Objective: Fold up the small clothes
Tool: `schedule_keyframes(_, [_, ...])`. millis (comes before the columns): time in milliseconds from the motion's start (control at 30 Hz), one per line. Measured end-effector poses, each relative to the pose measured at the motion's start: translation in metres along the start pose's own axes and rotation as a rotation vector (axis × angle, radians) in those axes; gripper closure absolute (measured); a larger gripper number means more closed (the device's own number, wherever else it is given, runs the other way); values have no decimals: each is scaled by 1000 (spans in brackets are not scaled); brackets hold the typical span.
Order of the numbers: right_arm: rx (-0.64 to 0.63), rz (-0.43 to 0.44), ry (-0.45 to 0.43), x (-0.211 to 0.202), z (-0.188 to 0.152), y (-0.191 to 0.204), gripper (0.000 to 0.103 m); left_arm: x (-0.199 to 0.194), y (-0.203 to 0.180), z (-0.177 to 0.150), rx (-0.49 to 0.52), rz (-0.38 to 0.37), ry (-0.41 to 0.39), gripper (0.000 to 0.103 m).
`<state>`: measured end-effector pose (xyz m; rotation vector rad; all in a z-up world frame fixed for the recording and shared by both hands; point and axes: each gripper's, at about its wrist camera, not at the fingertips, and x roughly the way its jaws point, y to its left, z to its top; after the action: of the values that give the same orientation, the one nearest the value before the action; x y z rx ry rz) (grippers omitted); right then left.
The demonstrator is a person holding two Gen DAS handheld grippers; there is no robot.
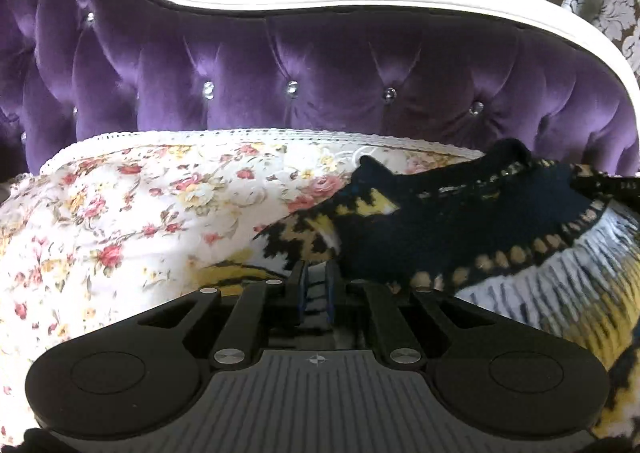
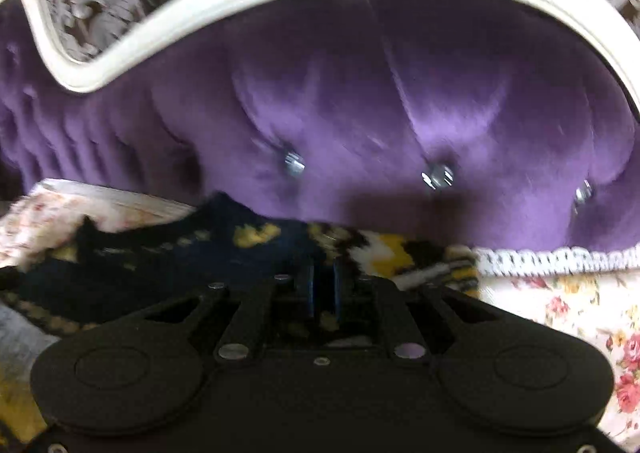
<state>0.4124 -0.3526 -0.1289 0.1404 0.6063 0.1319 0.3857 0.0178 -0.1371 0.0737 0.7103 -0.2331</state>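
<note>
Both clamped on knit sweater (image 1: 440,229): left claw (image 1: 315,285), right claw (image 2: 322,287), just short of purple tufted backrest (image 1: 320,93). Risk: uneven pull, crooked fold.

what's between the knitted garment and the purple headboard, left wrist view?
Only bare floral bedcover separates the black-and-yellow patterned knitted garment from the purple tufted velvet headboard, left wrist view.

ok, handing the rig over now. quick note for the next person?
Left gripper: shut on the sweater edge.
Right gripper: jaws narrow, sweater between them; the view is too blurred to confirm the pinch.
Sweater: dark, yellow and white knit, on the floral cover before the purple backrest, with a dark part lying doubled over the striped part.
Done: apparently one fold under way.
Left: lay it flat, release, finish folding.
</note>
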Motion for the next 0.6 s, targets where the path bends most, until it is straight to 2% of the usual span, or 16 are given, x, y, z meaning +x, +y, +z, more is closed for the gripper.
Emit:
schedule_keyframes(67, [22,3,-17,2,-9,-7,83,-2,-1,1,5,0,-9,92])
schedule_keyframes(100, [38,-1,-26,0,-9,-9,81,-2,-1,2,9,3,-7,92])
schedule_keyframes(133, [43,-10,-32,-1,-9,-10,74,-4,-3,4,11,10,-1,92])
schedule_keyframes(233, [46,-6,-44,-7,-10,-13,71,-16,-7,13,11,49,-1,93])
schedule_keyframes(300, [38,5,-83,-17,-7,-11,52,-32,-11,16,25,44,-35,91])
schedule_keyframes(333, [31,12,-111,-26,-5,-10,45,-44,-14,16,31,41,-55,86])
schedule_keyframes(367, [29,24,-141,-37,-4,-8,42,-54,-17,15,36,37,-70,69])
schedule_keyframes(467, [34,68,-187,-70,-2,-2,36,-81,-30,5,44,4,-95,44])
schedule_keyframes(533, [20,106,-181,-91,-4,8,23,-89,-42,-6,52,-25,-82,36])
schedule_keyframes(600, [-1,155,-153,-107,-11,22,17,-94,-57,-20,89,-41,-51,32])
